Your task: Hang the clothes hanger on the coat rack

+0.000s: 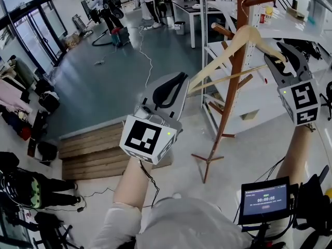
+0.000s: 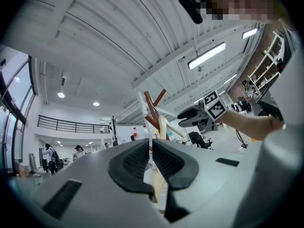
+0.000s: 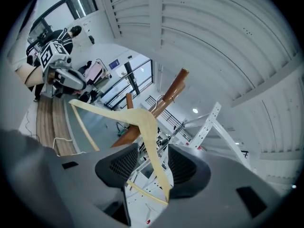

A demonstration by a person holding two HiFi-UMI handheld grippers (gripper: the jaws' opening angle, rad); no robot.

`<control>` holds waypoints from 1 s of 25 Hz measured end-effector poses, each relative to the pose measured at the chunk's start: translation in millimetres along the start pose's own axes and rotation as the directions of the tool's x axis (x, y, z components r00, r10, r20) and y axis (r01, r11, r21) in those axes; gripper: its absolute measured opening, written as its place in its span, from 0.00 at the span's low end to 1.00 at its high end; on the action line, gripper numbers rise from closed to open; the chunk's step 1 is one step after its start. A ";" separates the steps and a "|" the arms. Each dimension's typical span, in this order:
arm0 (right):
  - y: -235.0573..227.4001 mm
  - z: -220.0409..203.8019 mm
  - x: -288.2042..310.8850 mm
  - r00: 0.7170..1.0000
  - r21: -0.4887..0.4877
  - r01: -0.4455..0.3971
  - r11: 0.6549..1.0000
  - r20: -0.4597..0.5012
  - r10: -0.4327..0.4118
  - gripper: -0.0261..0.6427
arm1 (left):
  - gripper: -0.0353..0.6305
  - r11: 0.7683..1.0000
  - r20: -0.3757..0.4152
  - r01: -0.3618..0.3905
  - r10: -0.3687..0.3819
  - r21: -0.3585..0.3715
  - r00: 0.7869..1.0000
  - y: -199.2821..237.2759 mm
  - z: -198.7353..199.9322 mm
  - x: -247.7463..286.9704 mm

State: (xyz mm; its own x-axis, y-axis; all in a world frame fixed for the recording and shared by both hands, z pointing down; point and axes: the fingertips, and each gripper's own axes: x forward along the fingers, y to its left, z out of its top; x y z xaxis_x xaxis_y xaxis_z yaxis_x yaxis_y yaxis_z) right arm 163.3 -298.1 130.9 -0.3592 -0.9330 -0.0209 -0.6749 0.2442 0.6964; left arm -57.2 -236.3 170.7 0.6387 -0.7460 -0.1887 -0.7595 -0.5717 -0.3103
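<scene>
The clothes hanger (image 1: 220, 57) hangs on the coat rack (image 1: 232, 95), between the left hand-held gripper (image 1: 178, 88) and the right hand-held gripper (image 1: 280, 59).

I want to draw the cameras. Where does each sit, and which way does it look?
Head view: on the person's head, looking down at the coat rack and hanger; both forearms, the left gripper and right gripper show.
Left gripper view: on that gripper, looking past its jaws, shut on the hanger, up at the ceiling; the right forearm shows.
Right gripper view: on that gripper, looking between its open jaws at the hanger; the left gripper shows.
Shared: all three show hanger and coat rack.
</scene>
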 end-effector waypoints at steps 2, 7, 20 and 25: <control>9.9 2.3 -9.8 1.000 0.038 0.007 0.999 0.025 -0.008 0.32 | 0.06 1.000 -0.001 0.004 -0.004 -0.002 1.000 -1.9 -5.7 -11.9; 44.6 -10.5 -33.4 0.997 0.175 -0.018 0.984 0.074 0.005 0.32 | 0.06 0.999 -0.026 0.013 -0.014 -0.040 1.000 -7.0 -35.6 -35.1; 194.1 -95.9 -95.9 0.999 0.582 -0.034 0.812 0.002 0.040 0.25 | 0.06 0.962 -0.109 0.107 -0.138 -0.252 0.984 -54.4 -148.3 -65.7; 232.9 -96.2 -142.5 0.997 0.665 0.050 0.745 -0.074 -0.001 0.24 | 0.06 0.916 -0.131 0.222 -0.278 -0.335 0.952 -99.0 -169.0 -74.6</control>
State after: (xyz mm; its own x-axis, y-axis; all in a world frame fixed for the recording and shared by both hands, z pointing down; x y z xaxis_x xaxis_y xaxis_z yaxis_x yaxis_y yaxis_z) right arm 119.3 -133.6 365.1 -0.3097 -0.9503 0.0316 -0.9496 0.3108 0.0404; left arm -50.5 -181.8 373.0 0.8028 -0.5955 0.0289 -0.5954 -0.8033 -0.0139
